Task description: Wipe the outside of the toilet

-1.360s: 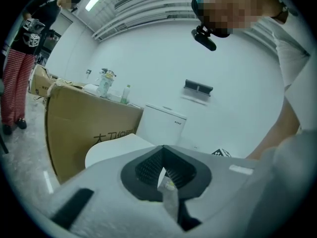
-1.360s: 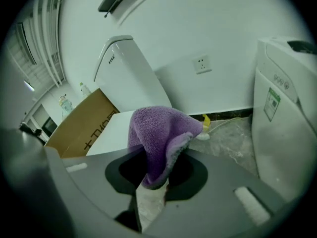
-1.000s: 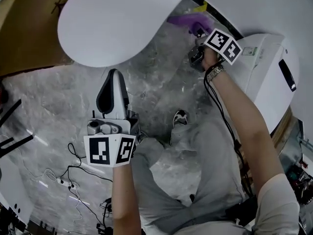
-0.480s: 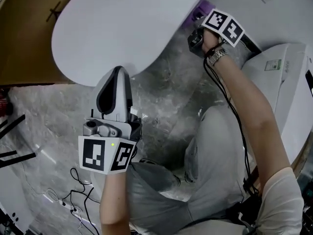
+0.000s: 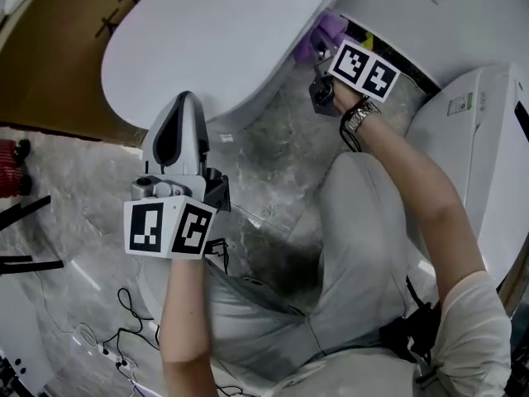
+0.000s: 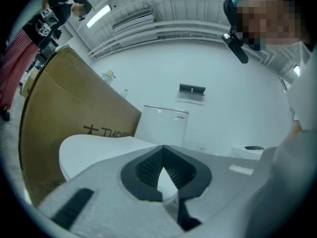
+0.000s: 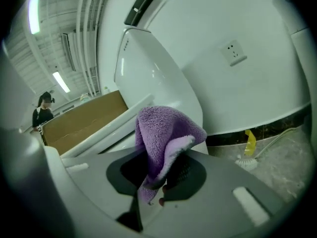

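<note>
The toilet (image 6: pixel 161 125) is glossy white (lid (image 5: pixel 207 48) down).

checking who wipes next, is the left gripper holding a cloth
No, the left gripper is shut on nothing; the purple cloth sits in the right gripper.

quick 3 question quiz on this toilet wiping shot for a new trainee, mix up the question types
1. True or false: the left gripper holds the purple cloth.
2. The lid of the toilet is: A raised, B closed, C removed.
3. What brown thing stands beside the toilet?

Key
1. False: the left gripper is shut and empty, and the right gripper is shut on the cloth.
2. B.
3. A cardboard box.
</note>
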Demonstrator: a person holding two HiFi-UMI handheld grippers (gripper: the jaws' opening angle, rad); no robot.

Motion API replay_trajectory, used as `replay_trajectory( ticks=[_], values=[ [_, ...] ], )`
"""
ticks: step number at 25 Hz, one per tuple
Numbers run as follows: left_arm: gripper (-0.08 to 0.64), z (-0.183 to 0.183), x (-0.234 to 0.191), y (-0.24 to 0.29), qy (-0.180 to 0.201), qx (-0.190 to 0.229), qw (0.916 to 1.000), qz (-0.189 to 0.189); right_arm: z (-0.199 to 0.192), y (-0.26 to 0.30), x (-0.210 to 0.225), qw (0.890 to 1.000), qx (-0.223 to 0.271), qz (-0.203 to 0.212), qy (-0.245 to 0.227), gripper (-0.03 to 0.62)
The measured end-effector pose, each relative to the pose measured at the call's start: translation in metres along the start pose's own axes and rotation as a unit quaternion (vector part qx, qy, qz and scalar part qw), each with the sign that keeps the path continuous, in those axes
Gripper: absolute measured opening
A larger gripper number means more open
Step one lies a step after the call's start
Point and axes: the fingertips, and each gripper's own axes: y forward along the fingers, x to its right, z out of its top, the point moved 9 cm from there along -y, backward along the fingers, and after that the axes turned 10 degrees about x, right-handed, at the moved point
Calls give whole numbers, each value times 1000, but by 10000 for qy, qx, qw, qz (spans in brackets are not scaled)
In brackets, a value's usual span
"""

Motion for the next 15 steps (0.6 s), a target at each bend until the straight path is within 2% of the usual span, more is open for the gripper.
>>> replay_trajectory(
  ticks=[3,7,11,15],
  values=[
    [6,2,4,4,140,29,9998,-151,-15,-17,-17,9998,34,190,-23,71],
    [6,3,1,5,97,100,9999,-100,-17,-29,-32,9997,-43,201,-120,72],
    [6,8,1,6,290,212,9991,-220,-32,-49,-57,9993,-47,261,-251,72],
    [6,12,3,13,-2,435,9990,-75,-63,-70,-71,9994,-52,325,-91,72]
  ],
)
